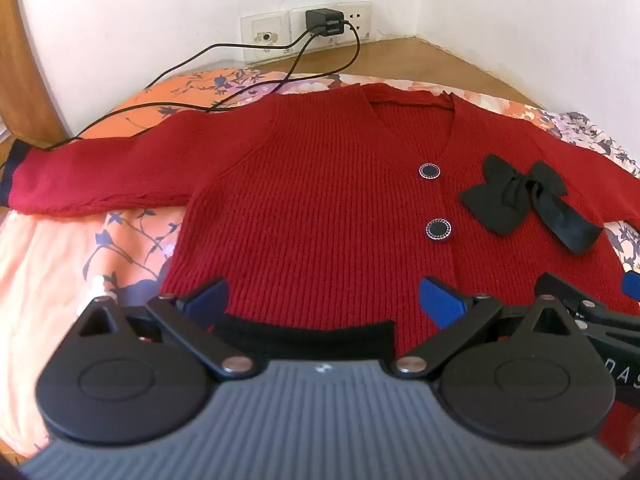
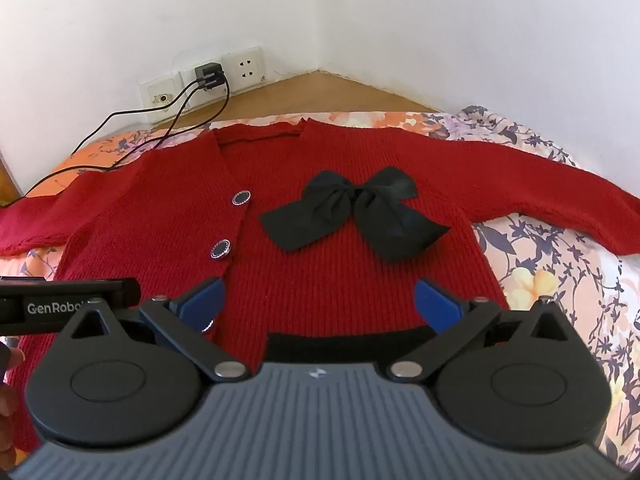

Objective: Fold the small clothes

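We saw a red cardigan [image 1: 320,200] spread flat on the floral bed [image 1: 60,248], black bow [image 2: 356,210] right of centre, our left tool [image 1: 322,298] and right tool [image 2: 318,300] both wide apart — nothing held — over its black hem [image 2: 344,344] at lower frame, charger [image 1: 324,22] plugged in at upper centre.

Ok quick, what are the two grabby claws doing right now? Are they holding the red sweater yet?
Left gripper: open, holding nothing, above the red cardigan near its hem.
Right gripper: open, holding nothing, also over the hem.
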The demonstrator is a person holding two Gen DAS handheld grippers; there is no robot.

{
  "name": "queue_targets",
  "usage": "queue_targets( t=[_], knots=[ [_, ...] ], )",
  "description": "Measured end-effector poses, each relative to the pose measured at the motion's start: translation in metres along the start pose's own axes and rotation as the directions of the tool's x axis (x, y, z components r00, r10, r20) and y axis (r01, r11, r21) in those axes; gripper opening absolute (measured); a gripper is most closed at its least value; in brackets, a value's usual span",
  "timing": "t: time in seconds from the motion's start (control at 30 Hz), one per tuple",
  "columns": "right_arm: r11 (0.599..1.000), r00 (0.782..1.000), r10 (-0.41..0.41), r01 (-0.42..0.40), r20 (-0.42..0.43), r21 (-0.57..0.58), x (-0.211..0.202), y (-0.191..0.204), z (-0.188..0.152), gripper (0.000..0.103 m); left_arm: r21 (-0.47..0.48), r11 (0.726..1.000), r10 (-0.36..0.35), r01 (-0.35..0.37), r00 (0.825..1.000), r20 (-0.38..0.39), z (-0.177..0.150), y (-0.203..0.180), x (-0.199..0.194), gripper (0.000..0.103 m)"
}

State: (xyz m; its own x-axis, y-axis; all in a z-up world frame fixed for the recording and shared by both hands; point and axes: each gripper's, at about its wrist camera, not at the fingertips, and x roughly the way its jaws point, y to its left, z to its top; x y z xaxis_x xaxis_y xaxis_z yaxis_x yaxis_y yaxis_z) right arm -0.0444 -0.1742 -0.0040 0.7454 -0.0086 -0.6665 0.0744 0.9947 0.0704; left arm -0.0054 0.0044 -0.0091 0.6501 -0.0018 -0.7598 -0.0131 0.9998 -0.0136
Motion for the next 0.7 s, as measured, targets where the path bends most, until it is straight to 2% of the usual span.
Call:
queue_targets(
  t=[0.7],
  knots=[
    [1.0,1.0,-0.002,0.002,-0.007,0.008,-0.0012,-0.0017,-0.0001,0.103,0.02,1.0,0.014,-0.014,1.0,-0.011,0.0045,-0.0059,-0.0019,0.103]
  ],
)
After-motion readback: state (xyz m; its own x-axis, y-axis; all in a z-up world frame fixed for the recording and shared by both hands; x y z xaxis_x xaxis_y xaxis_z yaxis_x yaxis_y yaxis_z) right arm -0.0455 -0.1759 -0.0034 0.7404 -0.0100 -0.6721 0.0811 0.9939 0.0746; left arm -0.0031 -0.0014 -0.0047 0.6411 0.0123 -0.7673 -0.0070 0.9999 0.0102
